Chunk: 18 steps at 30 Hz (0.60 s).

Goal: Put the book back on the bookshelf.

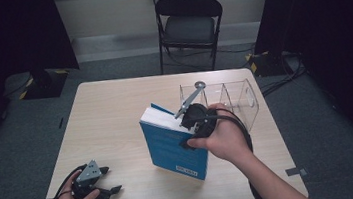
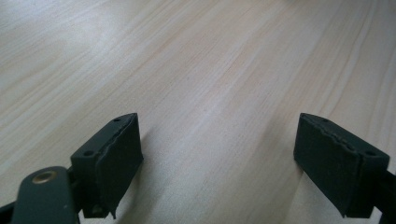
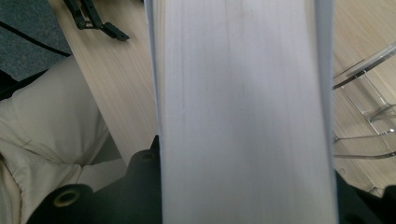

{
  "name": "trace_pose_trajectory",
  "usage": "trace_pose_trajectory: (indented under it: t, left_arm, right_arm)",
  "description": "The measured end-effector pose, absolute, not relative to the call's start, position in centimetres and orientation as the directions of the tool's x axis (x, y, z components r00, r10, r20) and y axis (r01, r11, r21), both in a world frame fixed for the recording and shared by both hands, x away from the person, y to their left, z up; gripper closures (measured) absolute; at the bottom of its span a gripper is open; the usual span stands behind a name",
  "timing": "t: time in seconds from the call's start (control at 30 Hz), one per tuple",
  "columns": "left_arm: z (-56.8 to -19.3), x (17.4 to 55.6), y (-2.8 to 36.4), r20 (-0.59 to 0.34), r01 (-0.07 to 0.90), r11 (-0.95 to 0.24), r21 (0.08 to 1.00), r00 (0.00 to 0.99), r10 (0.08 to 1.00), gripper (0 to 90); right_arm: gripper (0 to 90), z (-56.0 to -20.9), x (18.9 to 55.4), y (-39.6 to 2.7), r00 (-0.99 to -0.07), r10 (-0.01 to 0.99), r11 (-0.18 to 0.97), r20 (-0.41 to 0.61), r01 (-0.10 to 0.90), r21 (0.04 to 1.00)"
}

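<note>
A thick blue book stands upright near the middle of the wooden table, its white page block facing up. My right gripper is shut on its upper right side. In the right gripper view the pale page edges of the book run between the black jaws, one on each cover. My left gripper rests low at the table's front left corner, open, with bare wood between its pads.
A clear plastic divided organizer stands just behind and right of the book, also seen as clear walls in the right gripper view. A black folding chair stands beyond the table's far edge. Cables lie on the grey floor at right.
</note>
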<state>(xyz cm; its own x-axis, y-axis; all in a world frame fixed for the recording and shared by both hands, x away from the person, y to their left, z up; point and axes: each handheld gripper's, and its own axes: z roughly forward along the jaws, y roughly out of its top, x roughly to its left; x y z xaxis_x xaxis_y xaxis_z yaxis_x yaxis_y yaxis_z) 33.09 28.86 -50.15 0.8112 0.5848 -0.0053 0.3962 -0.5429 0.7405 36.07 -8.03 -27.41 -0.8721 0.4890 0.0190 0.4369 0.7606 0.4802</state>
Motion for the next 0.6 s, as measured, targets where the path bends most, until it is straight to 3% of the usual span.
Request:
trace_pose_trajectory:
  t: [0.6]
  left_arm:
    - [-50.1,33.1,28.9,-0.005,0.395,-0.543,0.741,0.811,0.584,14.8]
  right_arm:
    - [61.7,-26.6,35.4,-12.0,-0.820,0.573,0.719,0.017,0.512,0.471]
